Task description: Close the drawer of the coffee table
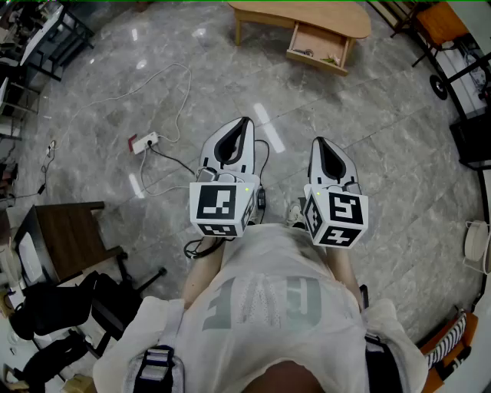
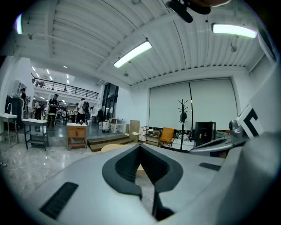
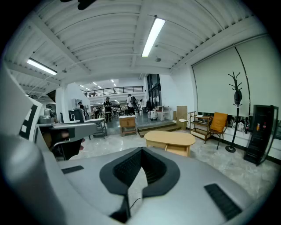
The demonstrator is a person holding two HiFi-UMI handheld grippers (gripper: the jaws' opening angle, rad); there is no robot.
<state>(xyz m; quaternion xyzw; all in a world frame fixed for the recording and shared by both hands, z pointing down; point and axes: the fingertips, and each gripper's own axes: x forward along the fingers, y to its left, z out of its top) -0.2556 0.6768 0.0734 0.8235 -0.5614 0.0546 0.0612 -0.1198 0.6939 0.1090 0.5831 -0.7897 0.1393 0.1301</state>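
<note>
Across marble floor (image 1: 383, 130) the drawer (image 1: 316, 46) of the coffee table (image 1: 307, 17) is seen open — rigid, probably free-sliding, best pushed at its front — with left gripper (image 1: 245, 121) and right gripper (image 1: 317, 141) held closed, empty.

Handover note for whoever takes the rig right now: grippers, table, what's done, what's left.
Left gripper: shut, empty, held in the air.
Right gripper: shut, empty, beside it.
Coffee table: ahead across the floor, not near either gripper. Its drawer is pulled out, with small items inside.
Done: nothing yet.
Left: walk up and push the drawer in.
</note>
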